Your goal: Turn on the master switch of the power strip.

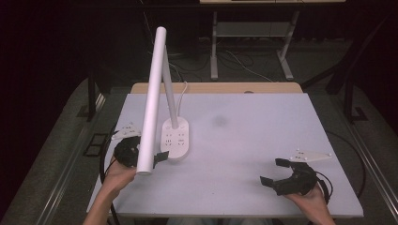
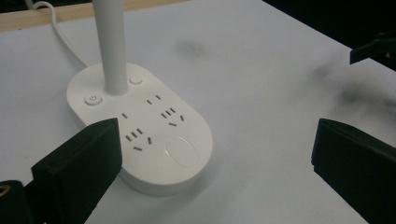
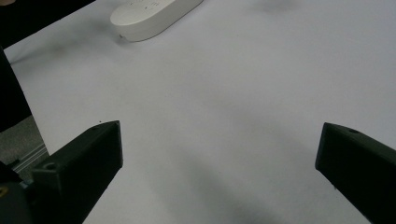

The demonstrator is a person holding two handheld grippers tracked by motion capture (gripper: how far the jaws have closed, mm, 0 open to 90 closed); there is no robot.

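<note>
Left gripper (image 1: 149,157) sits spread wide right by the lamp base (image 1: 176,137) near the desk's left edge, probably lining up its button; right gripper (image 1: 273,172) idles spread too.

lab or test room, white table (image 1: 244,140) on a dark floor, black curtains around, metal desk legs (image 1: 214,47) and loose cables (image 1: 244,65) behind

Left hand-held gripper (image 1: 149,154) and right hand-held gripper (image 1: 274,171) both gape wide, low.
</note>
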